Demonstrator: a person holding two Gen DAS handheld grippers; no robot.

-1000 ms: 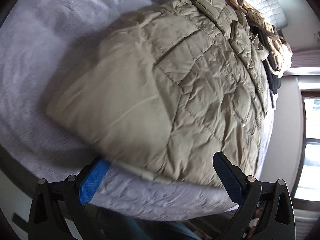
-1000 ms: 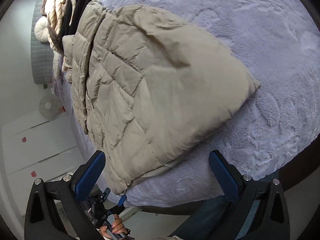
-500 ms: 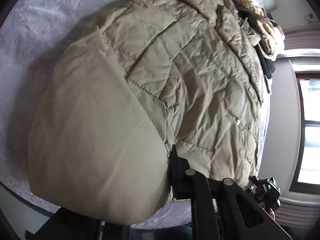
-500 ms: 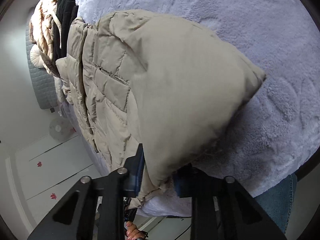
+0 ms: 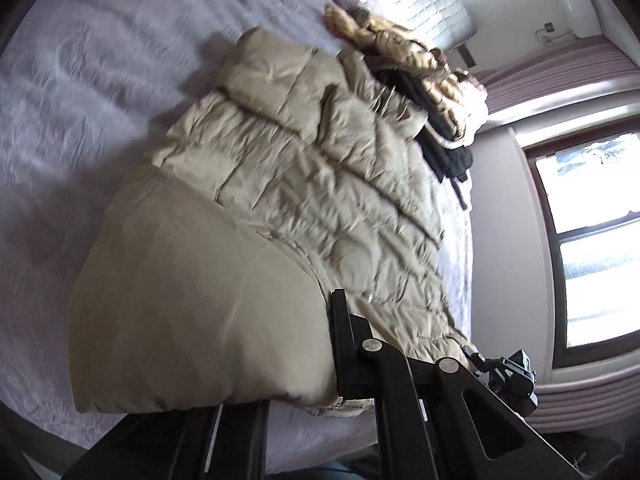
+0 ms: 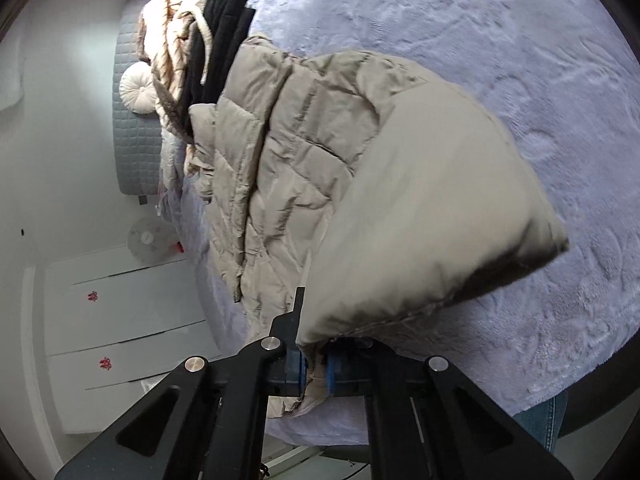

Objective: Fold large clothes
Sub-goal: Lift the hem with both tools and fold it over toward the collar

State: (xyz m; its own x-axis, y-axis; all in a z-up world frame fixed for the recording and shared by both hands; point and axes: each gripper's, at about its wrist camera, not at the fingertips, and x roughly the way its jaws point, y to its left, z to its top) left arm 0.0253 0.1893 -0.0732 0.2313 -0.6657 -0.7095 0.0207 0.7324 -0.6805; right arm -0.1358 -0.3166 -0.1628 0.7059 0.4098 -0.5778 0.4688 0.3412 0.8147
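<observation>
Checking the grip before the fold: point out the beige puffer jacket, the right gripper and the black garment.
beige puffer jacket (image 6: 420, 200), right wrist view, smooth lining.
right gripper (image 6: 314, 374), right wrist view, between the blue pads.
black garment (image 6: 218, 36), right wrist view, its folded middle.

Black gripper (image 6: 314, 372), blue-padded jaws, silver screws; seemingly denim trousers (image 6: 554, 420).

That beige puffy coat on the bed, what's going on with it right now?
A person is folding the beige quilted coat on the lavender bed cover. Each hand-held gripper is shut on the coat's near hem: the left hand-held gripper and the right hand-held gripper. The hem end is raised off the bed, the far end still resting near a pile of other clothes. The fold is not yet laid over.
</observation>
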